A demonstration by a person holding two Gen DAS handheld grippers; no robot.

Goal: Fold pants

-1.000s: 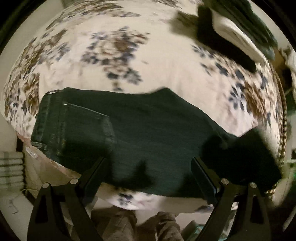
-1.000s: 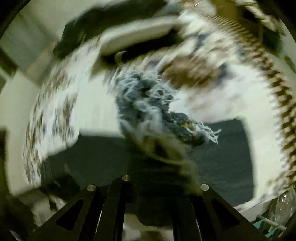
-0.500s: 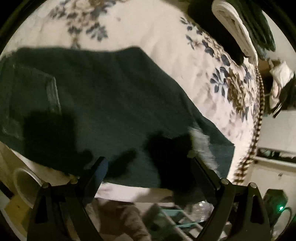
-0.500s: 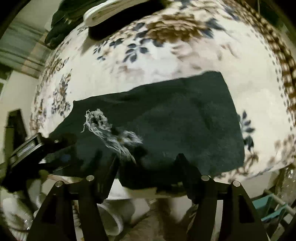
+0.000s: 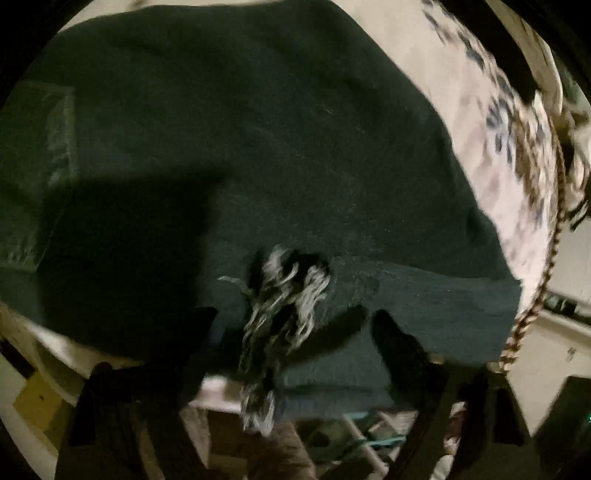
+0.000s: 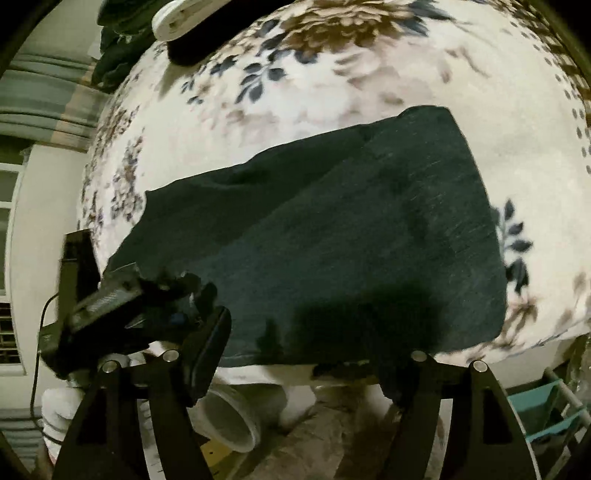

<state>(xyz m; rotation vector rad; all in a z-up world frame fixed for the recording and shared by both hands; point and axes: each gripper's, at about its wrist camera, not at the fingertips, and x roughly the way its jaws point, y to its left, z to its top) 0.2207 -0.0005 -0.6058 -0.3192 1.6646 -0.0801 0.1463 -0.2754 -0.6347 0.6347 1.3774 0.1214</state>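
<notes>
Dark green pants [image 6: 351, 229] lie folded across a floral blanket [image 6: 332, 74] on a bed. Their frayed grey hem [image 5: 280, 295] rests on the top layer near the bed's front edge. My left gripper [image 5: 295, 336] hovers low over this hem, jaws closing, with the fringe between the fingers and no pad pressing on it. In the right wrist view the left gripper [image 6: 122, 306] shows at the pants' left end. My right gripper [image 6: 299, 362] hangs over the front edge of the pants, jaws opening and holding nothing.
Folded white and dark clothes [image 6: 173, 22] are piled at the far side of the bed. A white cup [image 6: 229, 424] and a teal rack [image 6: 546, 413] stand on the floor below the bed edge. A braided trim [image 5: 546, 258] runs along the blanket's right edge.
The right gripper let go of the frayed hem, which now lies on the pants, and drew back. The left gripper dropped close over the hem and its jaws narrowed.
</notes>
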